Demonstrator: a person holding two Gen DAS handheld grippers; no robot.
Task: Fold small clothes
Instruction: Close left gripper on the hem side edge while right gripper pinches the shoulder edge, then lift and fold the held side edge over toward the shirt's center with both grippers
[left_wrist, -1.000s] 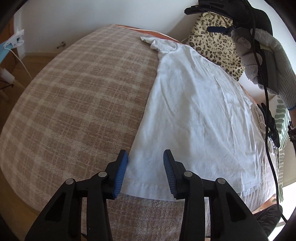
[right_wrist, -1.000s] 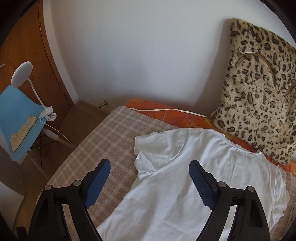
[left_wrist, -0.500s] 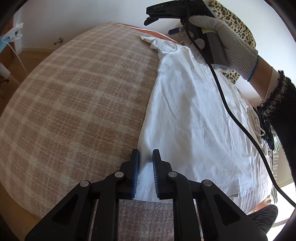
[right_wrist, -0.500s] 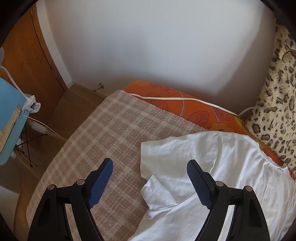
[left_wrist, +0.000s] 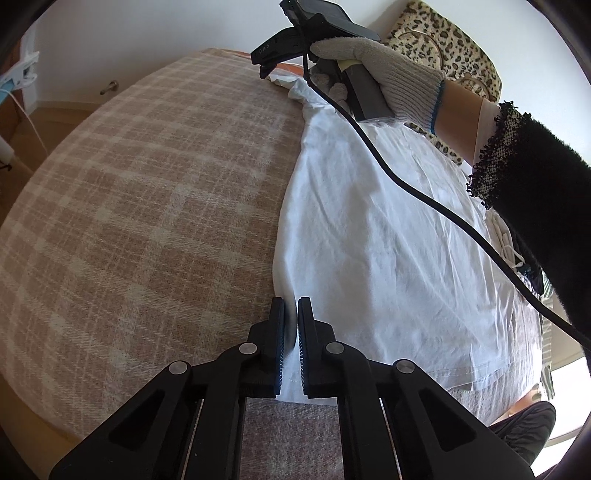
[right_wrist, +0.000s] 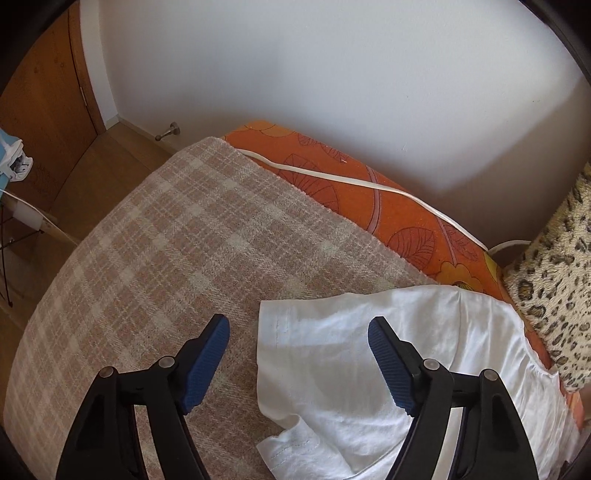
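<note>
A white T-shirt (left_wrist: 388, 240) lies flat on a plaid blanket (left_wrist: 147, 192), its hem towards me and its sleeve at the far end. My left gripper (left_wrist: 290, 332) is shut on the near left corner of the hem, and white cloth shows between its blue pads. In the right wrist view my right gripper (right_wrist: 299, 328) hangs just above the shirt's sleeve (right_wrist: 317, 332). Its jaws are closing and still stand wide, with the sleeve's edge between them and neither pad pressing on it. A gloved hand (left_wrist: 388, 74) holds that gripper at the far end.
A leopard-print cushion (right_wrist: 554, 295) leans against the wall on the right. An orange leaf-print sheet (right_wrist: 369, 206) with a white cord (right_wrist: 332, 177) lies beyond the blanket's edge. A black cable (left_wrist: 406, 184) hangs across the shirt. Wooden floor and a door are at the left.
My left jaws have closed on the hem's corner. My right gripper has come down and forward over the far sleeve, its jaws a little narrower.
</note>
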